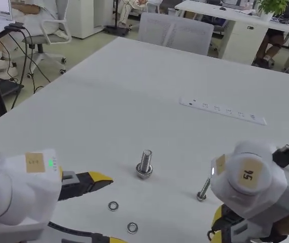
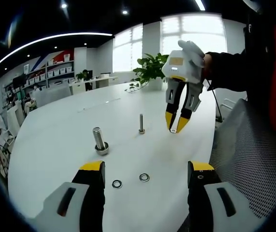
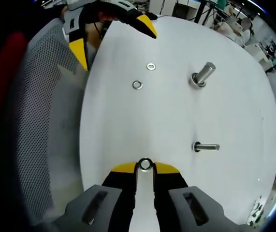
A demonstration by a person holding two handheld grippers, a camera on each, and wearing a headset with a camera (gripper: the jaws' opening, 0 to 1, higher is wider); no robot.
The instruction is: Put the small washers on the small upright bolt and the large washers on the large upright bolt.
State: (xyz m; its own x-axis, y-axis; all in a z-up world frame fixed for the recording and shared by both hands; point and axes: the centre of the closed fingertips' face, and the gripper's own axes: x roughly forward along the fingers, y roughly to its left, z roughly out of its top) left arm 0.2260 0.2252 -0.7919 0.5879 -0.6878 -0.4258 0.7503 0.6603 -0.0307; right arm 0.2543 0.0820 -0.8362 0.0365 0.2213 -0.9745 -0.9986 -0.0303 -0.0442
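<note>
On the white table (image 1: 134, 91) a white power strip (image 1: 222, 111) lies well beyond the fingers (image 1: 86, 182) of the left gripper (image 1: 109, 208); farther past them stand a grey mesh chair (image 1: 174, 33) and a potted plant (image 2: 150, 72)

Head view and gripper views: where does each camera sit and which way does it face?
Head view: on the person's head, facing forward and down at the table; both grippers show at the bottom.
Left gripper view: on the left gripper, facing along its open jaws at the right gripper and its gloved hand.
Right gripper view: on the right gripper, facing along its jaws, shut on a washer, toward the left gripper.
All three share: large bolt, small bolt, two loose washers.
</note>
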